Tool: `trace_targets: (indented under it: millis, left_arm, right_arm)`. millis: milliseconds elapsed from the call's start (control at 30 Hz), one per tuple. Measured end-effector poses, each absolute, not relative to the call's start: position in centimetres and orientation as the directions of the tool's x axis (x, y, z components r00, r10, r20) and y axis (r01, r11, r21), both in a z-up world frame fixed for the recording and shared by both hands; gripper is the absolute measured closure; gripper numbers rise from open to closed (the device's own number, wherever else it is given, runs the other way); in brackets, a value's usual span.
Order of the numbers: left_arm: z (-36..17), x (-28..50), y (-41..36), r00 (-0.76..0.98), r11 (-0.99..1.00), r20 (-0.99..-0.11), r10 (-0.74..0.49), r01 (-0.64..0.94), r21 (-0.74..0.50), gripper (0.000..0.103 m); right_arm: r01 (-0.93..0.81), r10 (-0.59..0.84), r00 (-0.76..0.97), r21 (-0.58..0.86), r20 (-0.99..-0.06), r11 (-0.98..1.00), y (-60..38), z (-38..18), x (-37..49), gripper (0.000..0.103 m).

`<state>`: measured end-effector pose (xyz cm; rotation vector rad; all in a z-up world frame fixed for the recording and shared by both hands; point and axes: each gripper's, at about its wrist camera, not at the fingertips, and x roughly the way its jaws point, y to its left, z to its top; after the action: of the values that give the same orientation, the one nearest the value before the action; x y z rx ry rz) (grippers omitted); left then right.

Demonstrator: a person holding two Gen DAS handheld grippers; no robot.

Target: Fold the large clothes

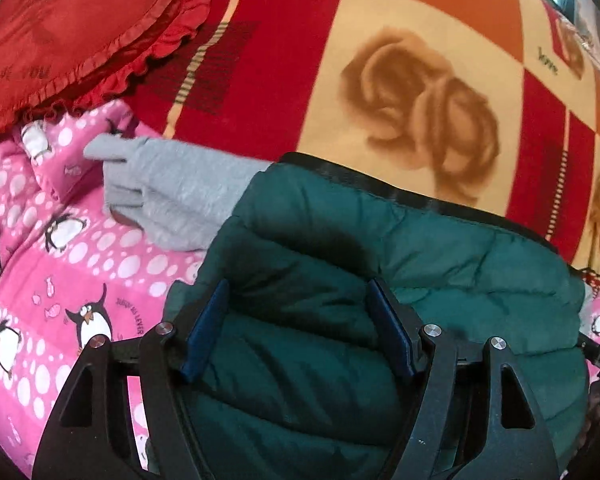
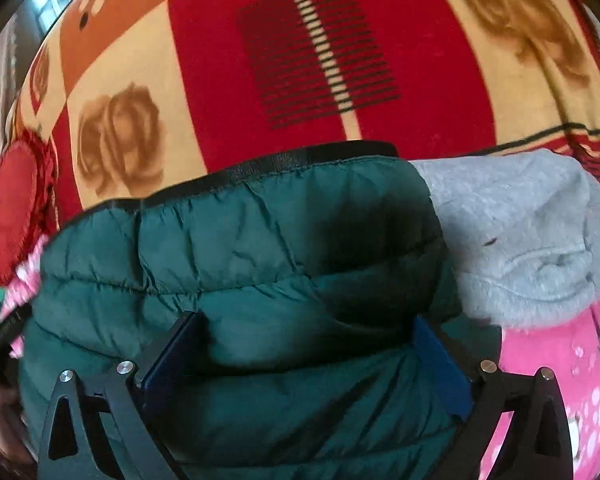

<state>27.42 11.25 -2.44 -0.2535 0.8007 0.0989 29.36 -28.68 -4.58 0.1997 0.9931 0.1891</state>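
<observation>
Two open tongs, the left gripper [image 1: 300, 328] and right gripper [image 2: 306, 364], stood spread-jawed over a folded green puffer jacket [image 1: 400, 280] directly beneath their pads, gripping nothing, apparently having set it flat on the pink penguin blanket [image 1: 60, 280] beside a grey garment [image 2: 520, 240].

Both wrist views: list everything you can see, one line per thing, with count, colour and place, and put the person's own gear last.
puffer jacket: one, dark green with a black edge, folded, in front of both grippers.
grey garment: one, light grey, beside the jacket, partly on the pink fabric.
pink fabric: one, pink with white dots and penguins, under the jacket and grey garment.
blanket: one, red, orange and cream squares with brown roses, beyond the clothes.
heart cushion: one, red, frilled, on the blanket's far corner.
left gripper: one, black with blue pads, jaws apart over the jacket.
right gripper: one, same colours, jaws wide over the jacket.
</observation>
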Motion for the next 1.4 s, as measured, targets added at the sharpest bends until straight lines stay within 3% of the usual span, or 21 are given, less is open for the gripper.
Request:
trace_targets:
  millis: [267,433,533,667,733,833,1033,1400]
  left_arm:
    - [-4.2,27.7,11.1,0.661,0.962,-0.75,0.029,-0.221,-0.158,0.03]
    - [-3.5,27.4,11.5,0.661,0.953,-0.75,-0.035,-0.203,-0.224,0.03]
    - [-0.6,25.7,11.8,0.728,0.93,-0.684,-0.048,-0.218,-0.297,0.031]
    - [3.3,23.5,7.0,0.797,0.964,-0.576,-0.182,0.028,-0.266,0.031]
    - [2.5,23.3,4.2,0.754,0.975,-0.625,-0.204,0.1,-0.198,0.031]
    - [-1.4,24.5,3.0,0.643,0.985,-0.748,-0.169,0.073,-0.16,0.031]
    - [-2.4,24.3,1.7,0.661,0.994,-0.743,-0.107,0.069,-0.082,0.03]
    - [-2.6,23.9,1.4,0.683,0.996,-0.725,-0.09,0.069,-0.058,0.025]
  right_arm:
    - [-0.048,0.242,0.502,0.253,-0.83,0.966,-29.0,-6.3,30.1,0.0]
    - [0.004,0.149,0.527,0.177,-0.837,0.984,-27.9,-3.5,29.6,0.0]
    - [-0.063,0.213,0.61,0.222,-0.763,0.973,-25.4,0.6,28.1,0.0]
    - [-0.176,0.226,0.577,0.151,-0.785,0.973,-19.7,1.7,26.1,0.0]
    - [-0.158,0.152,0.558,0.076,-0.816,0.984,-18.0,0.5,25.0,0.0]
    - [-0.17,0.13,0.531,0.045,-0.837,0.984,-17.7,-1.6,23.9,0.0]
    - [-0.191,0.208,0.532,0.123,-0.821,0.974,-19.5,-3.1,23.7,0.0]
    - [-0.201,0.202,0.565,0.104,-0.8,0.974,-18.9,-3.4,22.9,0.0]
